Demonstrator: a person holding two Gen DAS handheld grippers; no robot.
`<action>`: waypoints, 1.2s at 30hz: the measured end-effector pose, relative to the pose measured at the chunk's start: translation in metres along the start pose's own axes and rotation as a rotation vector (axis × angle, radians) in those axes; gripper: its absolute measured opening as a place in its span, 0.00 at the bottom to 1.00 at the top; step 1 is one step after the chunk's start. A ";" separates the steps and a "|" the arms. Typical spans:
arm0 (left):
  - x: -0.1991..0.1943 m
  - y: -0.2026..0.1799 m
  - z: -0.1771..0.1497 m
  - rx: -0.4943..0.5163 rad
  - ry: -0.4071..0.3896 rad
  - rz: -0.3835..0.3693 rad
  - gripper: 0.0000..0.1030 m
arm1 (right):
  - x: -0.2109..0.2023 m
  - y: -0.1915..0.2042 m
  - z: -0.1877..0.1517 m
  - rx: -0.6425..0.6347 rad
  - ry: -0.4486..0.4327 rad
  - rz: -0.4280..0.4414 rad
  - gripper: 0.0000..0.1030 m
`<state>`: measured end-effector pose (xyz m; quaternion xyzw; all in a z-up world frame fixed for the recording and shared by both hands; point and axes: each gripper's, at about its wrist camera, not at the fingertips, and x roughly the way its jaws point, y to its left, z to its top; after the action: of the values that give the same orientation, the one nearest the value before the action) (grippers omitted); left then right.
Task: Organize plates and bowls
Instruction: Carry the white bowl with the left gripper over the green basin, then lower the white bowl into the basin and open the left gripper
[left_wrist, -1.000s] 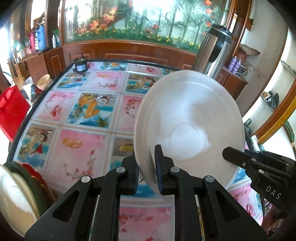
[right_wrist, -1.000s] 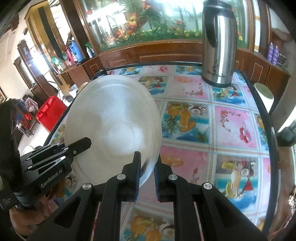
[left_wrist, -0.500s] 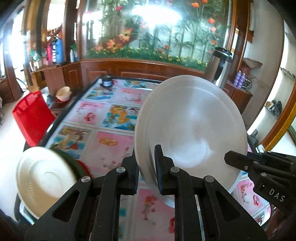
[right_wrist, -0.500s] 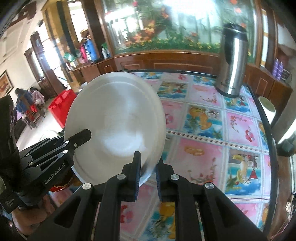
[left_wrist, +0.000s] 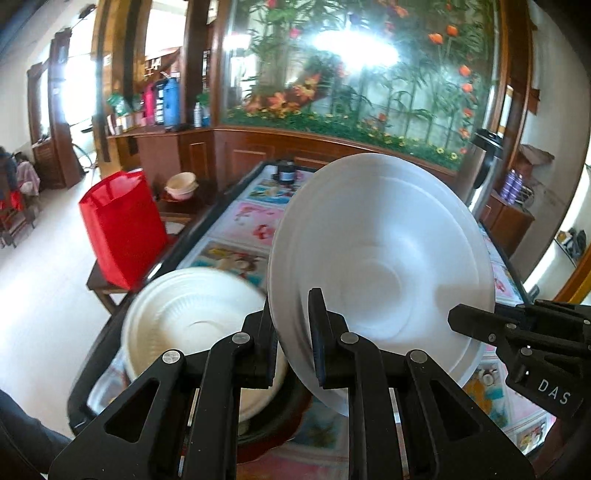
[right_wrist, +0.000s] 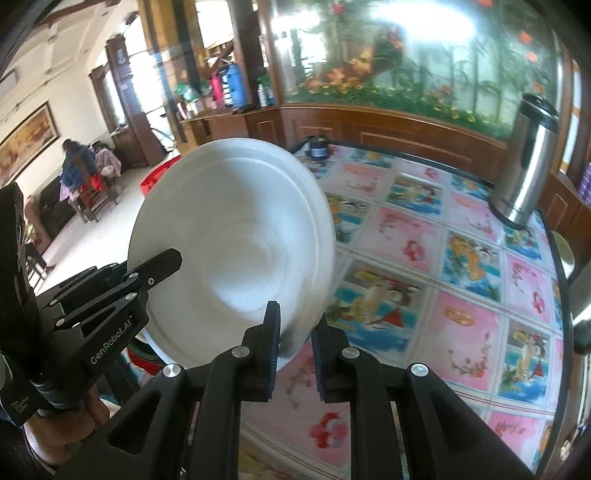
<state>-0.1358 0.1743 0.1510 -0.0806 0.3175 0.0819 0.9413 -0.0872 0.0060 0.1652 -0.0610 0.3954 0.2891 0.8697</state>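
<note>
A white plate (left_wrist: 380, 266) hangs tilted on edge above the picture-tiled table (right_wrist: 461, 295), held from both sides. My left gripper (left_wrist: 291, 332) is shut on its lower left rim. My right gripper (right_wrist: 295, 325) is shut on the opposite rim; the same plate (right_wrist: 236, 240) fills the left of the right wrist view. Each gripper shows in the other's view: the right one (left_wrist: 517, 339), the left one (right_wrist: 155, 266). A stack of white plates (left_wrist: 192, 321) sits on darker dishes at the table's near left corner, just below and left of the held plate.
A steel thermos flask (right_wrist: 528, 158) stands at the table's far right, a small dark jar (right_wrist: 318, 147) at its far edge. Left of the table, a red bag (left_wrist: 122, 229) and cream bowls (left_wrist: 181, 184) rest on low stools. People sit far off (right_wrist: 79, 162).
Both grippers have carried the plate leftward and slightly up across the table. The stack of white plates has come into fuller view below its left edge.
</note>
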 end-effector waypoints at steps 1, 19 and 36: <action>-0.001 0.007 -0.002 -0.011 0.002 0.008 0.14 | 0.002 0.005 0.000 -0.008 0.004 0.006 0.16; 0.021 0.094 -0.037 -0.147 0.114 0.099 0.14 | 0.080 0.087 -0.001 -0.145 0.169 0.063 0.18; 0.022 0.098 -0.044 -0.160 0.075 0.121 0.15 | 0.083 0.101 -0.008 -0.161 0.161 0.002 0.40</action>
<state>-0.1645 0.2632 0.0936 -0.1390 0.3492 0.1608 0.9126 -0.1049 0.1243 0.1123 -0.1531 0.4394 0.3147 0.8273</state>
